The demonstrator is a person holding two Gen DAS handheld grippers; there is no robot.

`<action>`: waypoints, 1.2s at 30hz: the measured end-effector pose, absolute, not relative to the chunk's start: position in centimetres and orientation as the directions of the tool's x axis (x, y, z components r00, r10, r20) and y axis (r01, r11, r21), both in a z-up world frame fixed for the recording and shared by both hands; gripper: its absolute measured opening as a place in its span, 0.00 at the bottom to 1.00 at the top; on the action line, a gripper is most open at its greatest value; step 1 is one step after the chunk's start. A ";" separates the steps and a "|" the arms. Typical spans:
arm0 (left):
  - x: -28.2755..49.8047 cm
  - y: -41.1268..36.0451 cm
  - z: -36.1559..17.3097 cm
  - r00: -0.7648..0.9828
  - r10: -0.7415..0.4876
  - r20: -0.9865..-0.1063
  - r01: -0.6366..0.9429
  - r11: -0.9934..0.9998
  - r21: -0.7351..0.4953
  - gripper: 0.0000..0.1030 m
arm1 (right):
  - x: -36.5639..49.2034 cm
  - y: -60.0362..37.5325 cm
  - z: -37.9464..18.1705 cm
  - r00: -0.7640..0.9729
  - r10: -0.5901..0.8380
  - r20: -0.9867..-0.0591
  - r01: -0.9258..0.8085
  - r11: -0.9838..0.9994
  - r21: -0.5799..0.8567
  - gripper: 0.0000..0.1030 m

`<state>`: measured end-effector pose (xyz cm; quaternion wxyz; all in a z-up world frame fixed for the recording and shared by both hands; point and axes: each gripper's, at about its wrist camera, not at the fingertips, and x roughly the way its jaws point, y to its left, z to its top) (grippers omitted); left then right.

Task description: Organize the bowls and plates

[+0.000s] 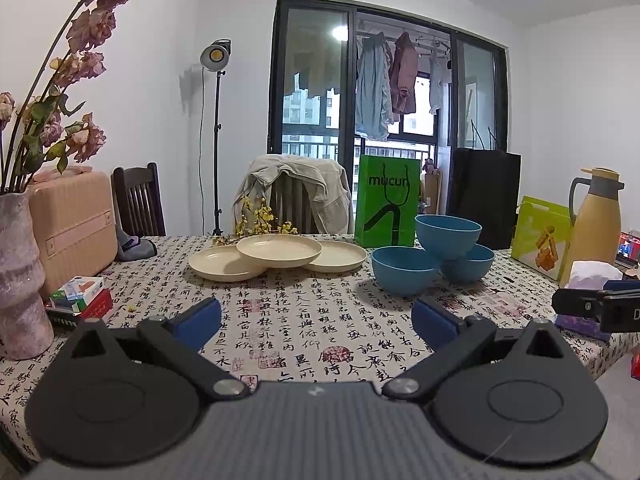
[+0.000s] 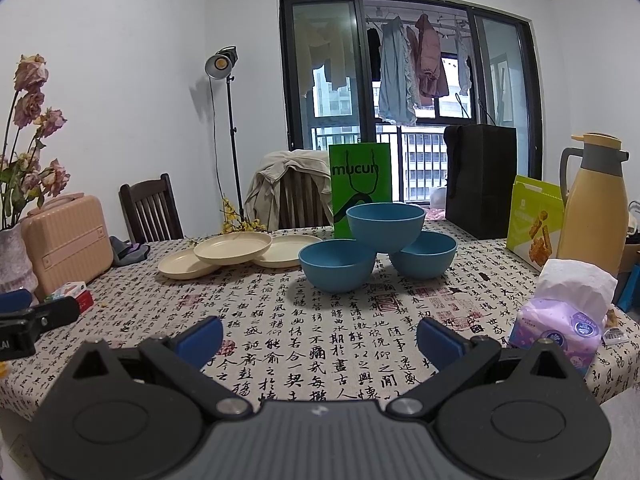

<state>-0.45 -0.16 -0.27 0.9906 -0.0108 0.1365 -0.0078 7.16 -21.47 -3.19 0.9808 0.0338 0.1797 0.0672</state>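
Three cream plates lie on the calligraphy tablecloth (image 1: pixel 312 320): one plate (image 1: pixel 279 250) rests on top of the other two (image 1: pixel 224 266) (image 1: pixel 340 257). Three blue bowls stand to their right: one bowl (image 1: pixel 448 236) sits on the rims of two others (image 1: pixel 404 270) (image 1: pixel 472 264). The same piles show in the right wrist view, top plate (image 2: pixel 233 248) and top bowl (image 2: pixel 385 226). My left gripper (image 1: pixel 316 318) is open and empty, short of the plates. My right gripper (image 2: pixel 320 338) is open and empty, short of the bowls.
A vase (image 1: pixel 20 276) of dried roses, a pink case (image 1: pixel 72 228) and small boxes (image 1: pixel 82 300) stand at the left. A green bag (image 1: pixel 388 200), black bag (image 1: pixel 484 196), yellow box (image 1: pixel 540 236), flask (image 1: pixel 596 220) and tissue pack (image 2: pixel 564 320) stand behind and right. Chairs stand beyond.
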 end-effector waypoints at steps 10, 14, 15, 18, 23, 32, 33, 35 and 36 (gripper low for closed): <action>-0.5 -0.2 -0.3 0.963 -0.016 -0.268 0.011 1.000 -0.022 1.00 | 7.1 -21.4 -3.2 0.927 0.144 -0.348 -0.120 0.989 0.089 1.00; -0.4 -0.2 -0.3 0.962 -0.014 -0.271 0.008 1.000 -0.024 1.00 | 7.3 -21.4 -3.2 0.927 0.143 -0.348 -0.119 0.989 0.089 1.00; -0.3 -0.2 -0.3 0.962 -0.012 -0.272 0.005 1.000 -0.025 1.00 | 7.2 -21.4 -3.2 0.927 0.143 -0.347 -0.120 0.989 0.089 1.00; -0.1 -0.1 -0.2 0.962 -0.014 -0.274 0.006 0.999 -0.031 1.00 | 7.3 -21.3 -3.2 0.928 0.144 -0.344 -0.121 0.989 0.086 1.00; 0.6 0.3 0.2 0.961 -0.013 -0.275 0.002 0.999 -0.040 1.00 | 8.0 -21.1 -2.7 0.932 0.141 -0.333 -0.118 0.989 0.089 1.00; 2.7 1.7 2.1 0.969 -0.003 -0.248 -0.013 0.998 -0.066 1.00 | 10.3 -20.7 -0.9 0.940 0.150 -0.307 -0.126 0.987 0.095 1.00; 3.0 1.9 2.2 0.970 -0.001 -0.244 -0.017 0.997 -0.070 1.00 | 10.6 -20.6 -0.7 0.940 0.151 -0.306 -0.127 0.987 0.095 1.00; 3.6 2.4 2.5 0.972 0.006 -0.234 -0.026 0.996 -0.082 1.00 | 11.4 -20.4 -0.4 0.941 0.151 -0.304 -0.129 0.987 0.091 1.00; 4.0 2.7 2.5 0.973 0.011 -0.229 -0.032 0.996 -0.087 1.00 | 11.8 -20.3 -0.2 0.942 0.148 -0.302 -0.128 0.988 0.087 1.00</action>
